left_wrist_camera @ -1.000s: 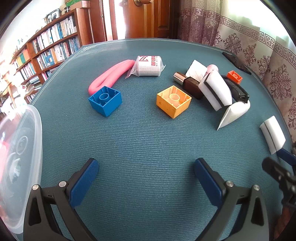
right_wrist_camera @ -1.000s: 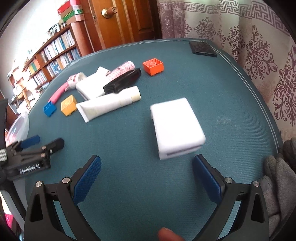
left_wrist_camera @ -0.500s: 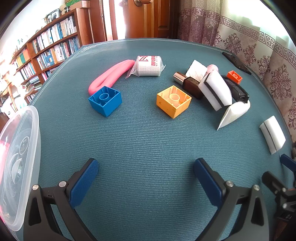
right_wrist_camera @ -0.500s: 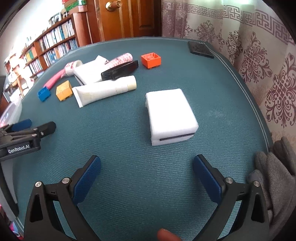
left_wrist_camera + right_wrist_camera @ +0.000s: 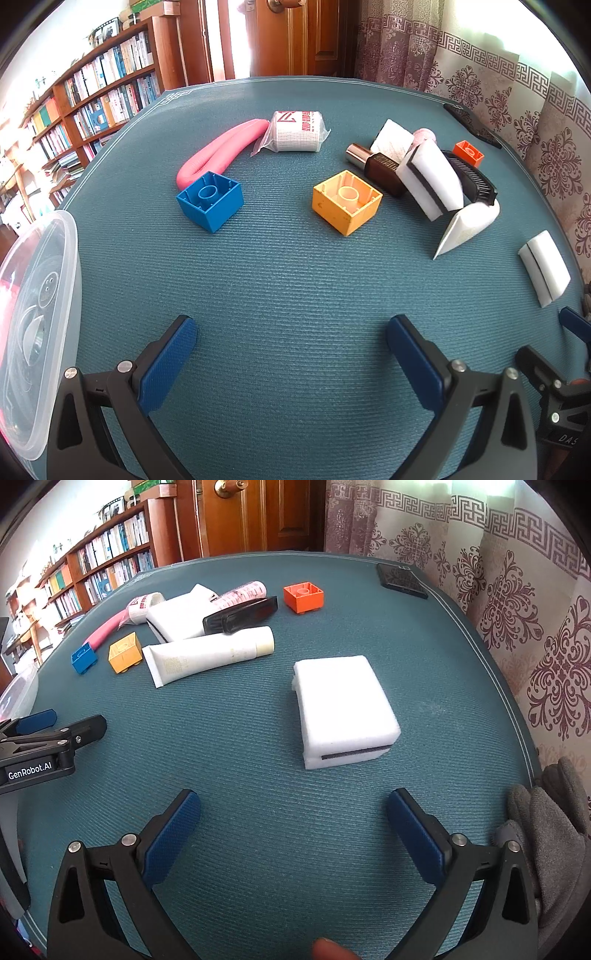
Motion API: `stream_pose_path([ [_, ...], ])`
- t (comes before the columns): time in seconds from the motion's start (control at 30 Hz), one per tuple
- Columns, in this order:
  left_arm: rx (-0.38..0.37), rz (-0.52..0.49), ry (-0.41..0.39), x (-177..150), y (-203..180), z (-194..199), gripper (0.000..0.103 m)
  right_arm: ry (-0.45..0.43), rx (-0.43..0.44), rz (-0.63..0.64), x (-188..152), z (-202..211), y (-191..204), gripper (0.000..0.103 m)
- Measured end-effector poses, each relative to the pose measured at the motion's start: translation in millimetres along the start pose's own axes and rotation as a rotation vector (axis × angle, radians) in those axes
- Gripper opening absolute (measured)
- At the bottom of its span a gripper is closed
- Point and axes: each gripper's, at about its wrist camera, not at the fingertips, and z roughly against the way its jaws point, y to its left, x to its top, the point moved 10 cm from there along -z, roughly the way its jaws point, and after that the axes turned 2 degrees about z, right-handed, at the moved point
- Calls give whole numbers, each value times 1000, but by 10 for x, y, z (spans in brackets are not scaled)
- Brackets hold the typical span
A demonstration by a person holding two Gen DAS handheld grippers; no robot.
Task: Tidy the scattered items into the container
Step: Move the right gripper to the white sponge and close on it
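Observation:
A clear plastic container sits at the table's left edge. My left gripper is open over bare cloth, short of a blue brick and a yellow brick. Beyond lie a pink tube toy, a bandage roll, a brown bottle, a white sponge, a black comb, a white cream tube and an orange brick. My right gripper is open, just short of a second white sponge, nothing between its fingers.
The teal table ends at a patterned curtain on the right. A black phone lies at the far corner. Grey gloves rest at the near right edge. Bookshelves and a wooden door stand behind.
The right gripper has turned and drawn closer, so the white sponge sits centred ahead of its fingers. The left gripper has barely moved. Both stay open.

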Motion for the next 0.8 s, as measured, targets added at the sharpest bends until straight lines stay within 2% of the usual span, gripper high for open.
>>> stream_pose_path([
  [0.8,2,-2,-3,6,-22,-9,103,0,-14,7,-25,24,9,103],
])
